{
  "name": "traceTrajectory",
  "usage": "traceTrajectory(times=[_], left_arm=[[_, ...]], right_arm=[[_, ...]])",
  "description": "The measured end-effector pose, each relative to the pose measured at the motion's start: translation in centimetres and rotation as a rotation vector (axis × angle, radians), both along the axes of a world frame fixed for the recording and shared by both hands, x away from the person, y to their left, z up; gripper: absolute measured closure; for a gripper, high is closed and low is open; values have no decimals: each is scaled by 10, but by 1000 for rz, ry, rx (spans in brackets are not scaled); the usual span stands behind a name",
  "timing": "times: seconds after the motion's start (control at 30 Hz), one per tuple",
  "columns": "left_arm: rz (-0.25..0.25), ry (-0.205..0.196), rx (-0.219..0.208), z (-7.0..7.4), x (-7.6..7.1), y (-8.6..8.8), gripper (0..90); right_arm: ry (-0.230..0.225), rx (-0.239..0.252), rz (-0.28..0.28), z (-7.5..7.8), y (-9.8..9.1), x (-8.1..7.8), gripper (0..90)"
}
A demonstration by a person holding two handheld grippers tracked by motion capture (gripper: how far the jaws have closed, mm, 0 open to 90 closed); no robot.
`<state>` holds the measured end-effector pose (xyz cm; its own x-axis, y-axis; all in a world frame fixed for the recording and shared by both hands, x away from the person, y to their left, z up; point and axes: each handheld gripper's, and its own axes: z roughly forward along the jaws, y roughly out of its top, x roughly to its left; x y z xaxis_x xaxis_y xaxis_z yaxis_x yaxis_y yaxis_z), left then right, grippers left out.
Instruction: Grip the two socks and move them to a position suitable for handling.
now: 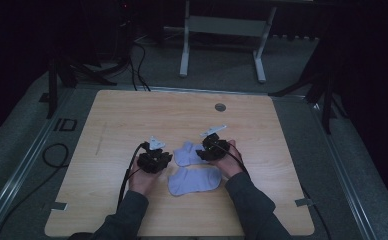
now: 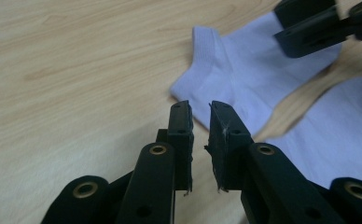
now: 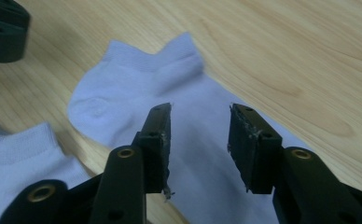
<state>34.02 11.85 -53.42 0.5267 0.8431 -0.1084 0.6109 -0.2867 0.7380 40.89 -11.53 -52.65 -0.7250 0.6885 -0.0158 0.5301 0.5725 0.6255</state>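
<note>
Near sock (image 1: 194, 180) lies between both tools; neither grips.

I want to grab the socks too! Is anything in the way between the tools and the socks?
Nothing visible. The right tool hangs open directly over one pale lilac ankle sock. The left tool sits at the edge of that sock, with the second pale lilac sock beside it on the bare wooden table.

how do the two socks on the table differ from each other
The far pale lilac ankle sock lies between the two grippers; the near pale lilac ankle sock lies closer to the person, between the hands. In the high view the near one shows larger and spread sideways. Both lie flat, apart, on the wooden table.
</note>
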Motion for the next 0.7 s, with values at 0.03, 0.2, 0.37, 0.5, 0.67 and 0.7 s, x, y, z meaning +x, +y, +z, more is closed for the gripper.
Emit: traceTrajectory(times=[0.03, 0.2, 0.37, 0.5, 0.67, 0.7], left_arm=[[-2, -4, -3, 0, -3, 1, 780], [-9, -12, -1, -1, -15, 6, 770], [-25, -14, 5, -1, -24, 8, 753], [-33, -29, 11, 2, -33, 9, 744], [-34, -40, 22, 4, -44, 14, 737], [-34, -40, 26, 4, -46, 15, 733]], right_arm=[[2, -4, 7, -2, 3, 0, 567], [14, -26, 20, -12, 14, 2, 535], [17, -27, 27, -13, 24, 4, 481], [29, -27, 27, -15, 30, 7, 467], [32, -33, 26, -21, 29, 9, 492], [30, -32, 30, -21, 28, 9, 499]])
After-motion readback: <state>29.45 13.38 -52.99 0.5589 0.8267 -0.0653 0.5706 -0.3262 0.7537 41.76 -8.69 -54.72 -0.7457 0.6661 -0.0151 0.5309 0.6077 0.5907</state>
